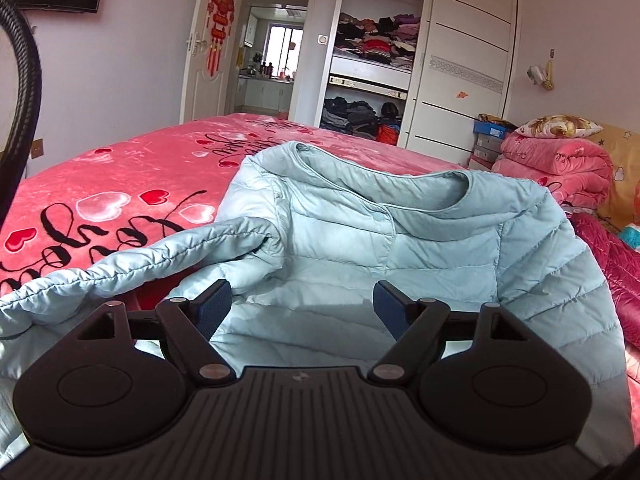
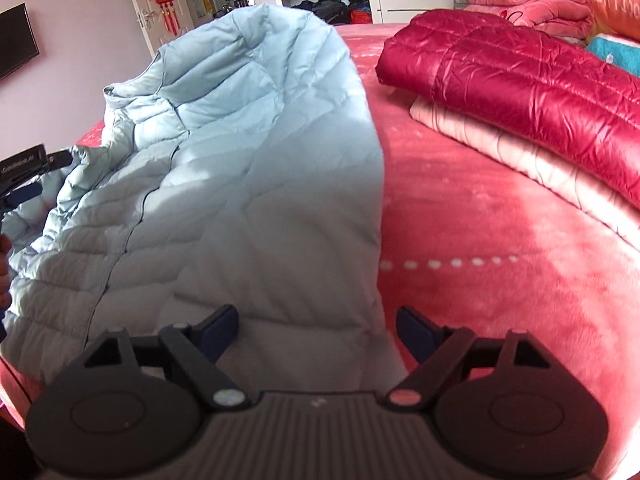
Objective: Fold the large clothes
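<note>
A light blue quilted down jacket (image 1: pixel 360 248) lies front up on the pink bed (image 1: pixel 120 184), collar away from me. One sleeve (image 1: pixel 132 260) stretches out to the left. My left gripper (image 1: pixel 302 308) is open and empty just above the jacket's lower front. In the right wrist view the same jacket (image 2: pixel 240 184) fills the left half. My right gripper (image 2: pixel 316 332) is open and empty over the jacket's right hem edge. The left gripper's fingertips (image 2: pixel 24 194) show at the far left edge.
A folded dark red down coat (image 2: pixel 520 80) lies on a folded pale pink garment (image 2: pixel 520 160) on the bed at right. Rolled pink quilts (image 1: pixel 556 164) and pillows sit behind. An open wardrobe (image 1: pixel 372 40) and a doorway stand beyond the bed.
</note>
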